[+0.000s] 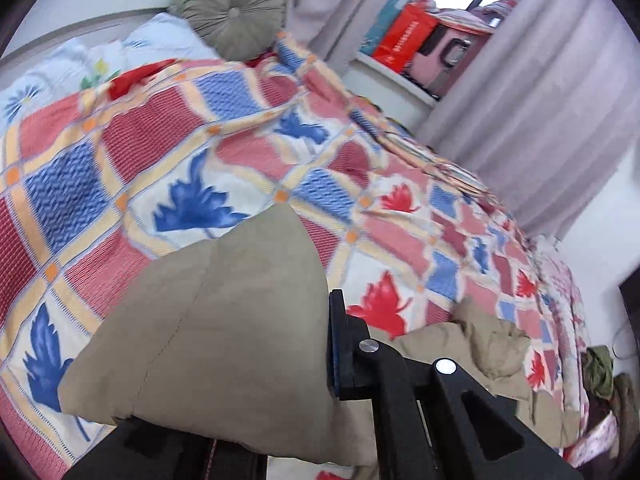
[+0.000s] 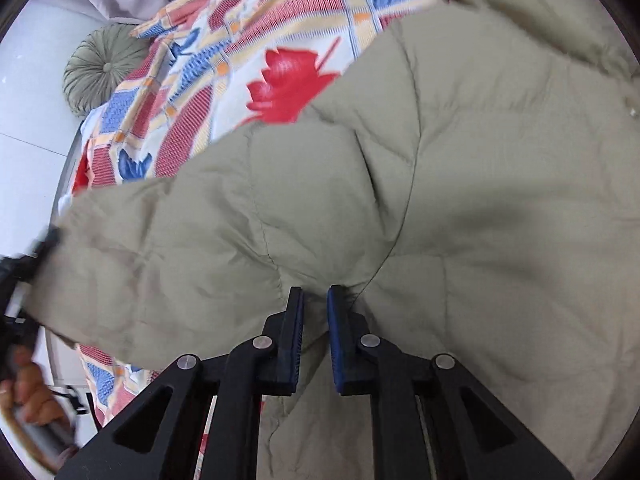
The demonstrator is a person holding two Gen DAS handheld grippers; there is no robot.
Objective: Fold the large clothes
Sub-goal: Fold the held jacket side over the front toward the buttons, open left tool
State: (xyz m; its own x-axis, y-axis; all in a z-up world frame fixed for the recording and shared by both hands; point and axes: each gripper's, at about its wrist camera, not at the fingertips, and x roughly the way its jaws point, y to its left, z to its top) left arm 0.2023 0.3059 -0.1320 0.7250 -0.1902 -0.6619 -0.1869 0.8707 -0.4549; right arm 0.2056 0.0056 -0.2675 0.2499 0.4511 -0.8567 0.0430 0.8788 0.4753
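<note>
Your quilted khaki jacket lay spread over the bed's patchwork bedspread, covering most of what the right wrist camera saw. Your right gripper was nearly clenched, its blue pads pinching a ridge of the jacket's fabric between them. Your left gripper was clamped on a corner of the same jacket; the cloth draped over its near finger and hid it, so only the far finger showed in its own view.

Around the bed you had a round green cushion against the headboard, a pale floral pillow beside it, grey curtains along the far side, and a window sill holding a red bag. Some crumpled clothes sat near the foot of the bed.

Only the right view showed your left hand on its handle at the picture's edge, with the jacket stretched toward it. Only the left view showed the window and the sill
</note>
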